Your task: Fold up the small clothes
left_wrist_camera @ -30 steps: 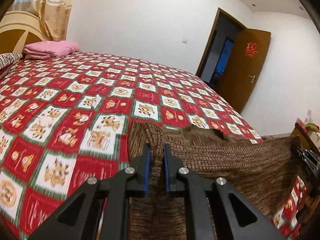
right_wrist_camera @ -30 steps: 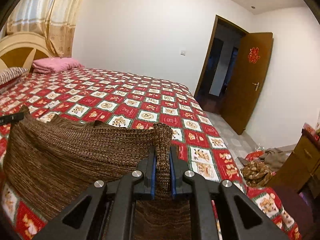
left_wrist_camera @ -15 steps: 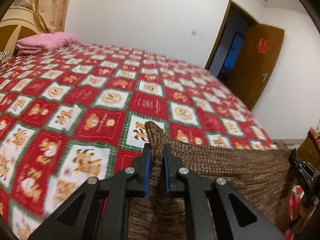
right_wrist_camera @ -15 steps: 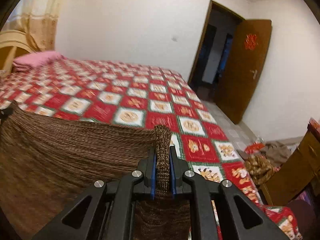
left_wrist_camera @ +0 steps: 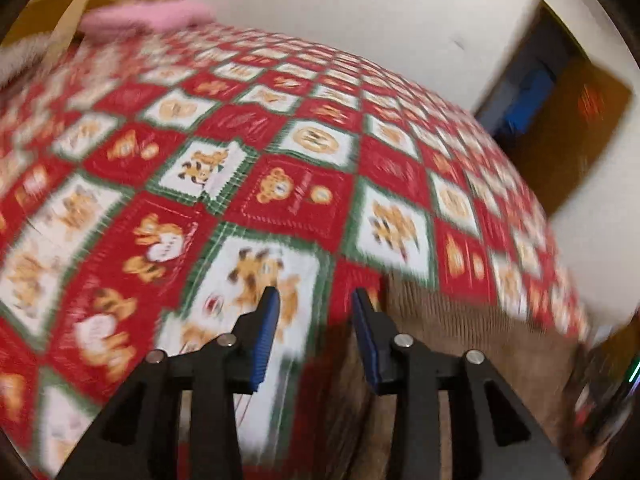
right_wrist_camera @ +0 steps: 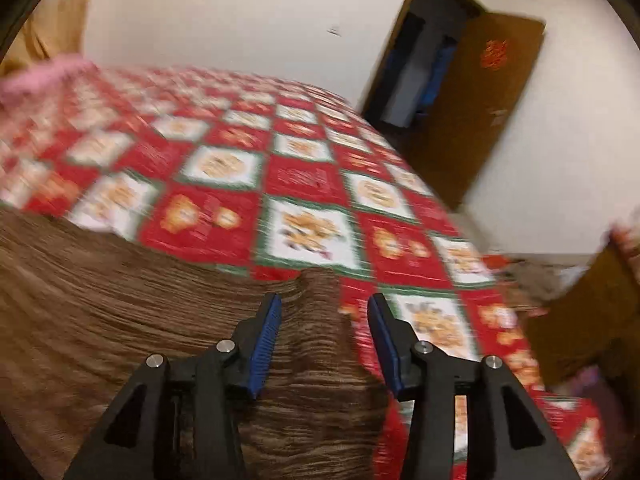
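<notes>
1. The brown knitted garment (right_wrist_camera: pixel 132 304) is a coarse, ribbed weave with fine horizontal streaks, and it lies flat on the bed.
2. The bedspread (left_wrist_camera: pixel 304 200) is a smooth quilted patchwork of red and white squares with green borders and cartoon animal prints; both views are motion-blurred.
3. The left gripper (left_wrist_camera: pixel 314 334) has its black fingers with blue ribbed pads spread apart, holding nothing. The garment's corner (left_wrist_camera: pixel 460 316) sits just right of the right finger.
4. The right gripper (right_wrist_camera: pixel 324 336) is likewise spread wide. A narrow upturned tip of the knit lies between its fingers, touching neither pad as far as can be seen.
5. The garment's far edge runs across the bed from left to the right gripper; beyond it the bedspread stretches bare to a pink pillow (left_wrist_camera: pixel 148 20) at the headboard.
6. To the right, the bed's edge drops toward an open brown wooden door (right_wrist_camera: pixel 480 108).
</notes>
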Demonstrator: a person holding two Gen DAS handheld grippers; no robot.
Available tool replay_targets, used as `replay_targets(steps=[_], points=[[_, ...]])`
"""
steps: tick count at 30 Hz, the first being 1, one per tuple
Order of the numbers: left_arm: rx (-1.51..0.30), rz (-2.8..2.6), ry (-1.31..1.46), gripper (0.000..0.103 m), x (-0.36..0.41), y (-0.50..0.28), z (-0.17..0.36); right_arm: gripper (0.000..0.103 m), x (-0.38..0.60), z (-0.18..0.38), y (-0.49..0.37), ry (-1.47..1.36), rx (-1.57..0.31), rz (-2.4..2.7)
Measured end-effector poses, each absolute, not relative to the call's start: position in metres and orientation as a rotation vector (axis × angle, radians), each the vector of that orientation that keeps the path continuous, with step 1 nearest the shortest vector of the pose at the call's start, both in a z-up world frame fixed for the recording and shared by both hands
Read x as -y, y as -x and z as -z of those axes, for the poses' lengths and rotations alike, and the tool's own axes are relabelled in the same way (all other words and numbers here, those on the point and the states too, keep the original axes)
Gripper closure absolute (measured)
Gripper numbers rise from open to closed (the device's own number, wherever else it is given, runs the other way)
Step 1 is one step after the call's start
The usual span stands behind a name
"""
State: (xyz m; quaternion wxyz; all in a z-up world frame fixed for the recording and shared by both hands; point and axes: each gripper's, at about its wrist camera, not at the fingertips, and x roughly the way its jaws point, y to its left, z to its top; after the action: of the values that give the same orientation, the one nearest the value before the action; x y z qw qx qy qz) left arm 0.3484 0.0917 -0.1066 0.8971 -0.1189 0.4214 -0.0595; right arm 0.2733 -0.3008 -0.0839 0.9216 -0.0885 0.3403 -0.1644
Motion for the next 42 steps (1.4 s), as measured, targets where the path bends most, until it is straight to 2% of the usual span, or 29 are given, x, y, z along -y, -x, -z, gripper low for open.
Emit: replay_targets(steps=[2,4,5,8,14,15,16,17,18,21,23,26,28,29,30,32,33,34,40,41,42], points=[[-0.855,0.155,0.127,0.063,-0.076,-0.322,0.101,0.056,0.310,0.060,-0.251,0.097,-0.590,0.371],[-0.841,0.197,0.066,0.052,-0.061,-0.294,0.101,0.056,0.308,0.035,-0.221,0.050,-0.487,0.436],[-0.841,0.221,0.051,0.051,-0.054,-0.281,0.104,0.056,0.302,0.024,-0.202,0.030,-0.465,0.426],[-0.847,0.235,0.019,0.050,-0.040,-0.249,0.114,0.056,0.280,0.028,-0.171,0.004,-0.575,0.216],[-0.825,0.218,0.049,0.050,-0.046,-0.219,0.129,0.056,0.241,0.077,-0.110,0.072,-0.714,0.133],[-0.831,0.220,0.045,0.054,-0.048,-0.215,0.129,0.056,0.242,0.089,-0.105,0.042,-0.754,0.106],[-0.828,0.222,0.026,0.064,-0.049,-0.209,0.129,0.056,0.244,0.100,-0.103,0.018,-0.794,0.086],[-0.824,0.223,0.010,0.070,-0.048,-0.205,0.130,0.056,0.247,0.109,-0.104,0.013,-0.821,0.082],[-0.820,0.227,0.007,0.075,-0.050,-0.202,0.131,0.056,0.249,0.111,-0.102,0.022,-0.790,0.075],[-0.840,0.259,0.101,0.082,-0.068,-0.194,0.132,0.056,0.252,0.099,-0.098,0.014,-0.802,0.114],[-0.846,0.269,0.137,0.082,-0.073,-0.191,0.131,0.056,0.256,0.086,-0.084,-0.027,-0.749,0.152],[-0.844,0.245,0.109,0.076,-0.069,-0.192,0.134,0.055,0.267,0.076,-0.064,-0.073,-0.696,0.194],[-0.849,0.258,0.138,0.062,-0.068,-0.195,0.136,0.055,0.278,0.075,-0.054,-0.104,-0.684,0.248],[-0.847,0.261,0.154,0.062,-0.067,-0.197,0.137,0.055,0.282,0.077,-0.051,-0.131,-0.688,0.254],[-0.843,0.254,0.149,0.063,-0.065,-0.198,0.137,0.055,0.288,0.078,-0.048,-0.178,-0.695,0.255],[-0.823,0.246,0.107,0.077,-0.060,-0.194,0.138,0.055,0.295,0.075,-0.046,-0.233,-0.688,0.244],[-0.816,0.258,0.111,0.088,-0.061,-0.192,0.138,0.055,0.296,0.069,-0.050,-0.224,-0.675,0.244],[-0.817,0.269,0.134,0.091,-0.064,-0.191,0.137,0.055,0.296,0.064,-0.055,-0.197,-0.665,0.249],[-0.811,0.279,0.163,0.094,-0.068,-0.181,0.136,0.058,0.306,0.030,-0.136,-0.090,-0.612,0.219],[-0.809,0.272,0.156,0.094,-0.068,-0.180,0.136,0.065,0.310,0.030,-0.156,-0.087,-0.617,0.218],[-0.808,0.267,0.153,0.094,-0.069,-0.180,0.135,0.068,0.312,0.033,-0.173,-0.080,-0.627,0.227]])
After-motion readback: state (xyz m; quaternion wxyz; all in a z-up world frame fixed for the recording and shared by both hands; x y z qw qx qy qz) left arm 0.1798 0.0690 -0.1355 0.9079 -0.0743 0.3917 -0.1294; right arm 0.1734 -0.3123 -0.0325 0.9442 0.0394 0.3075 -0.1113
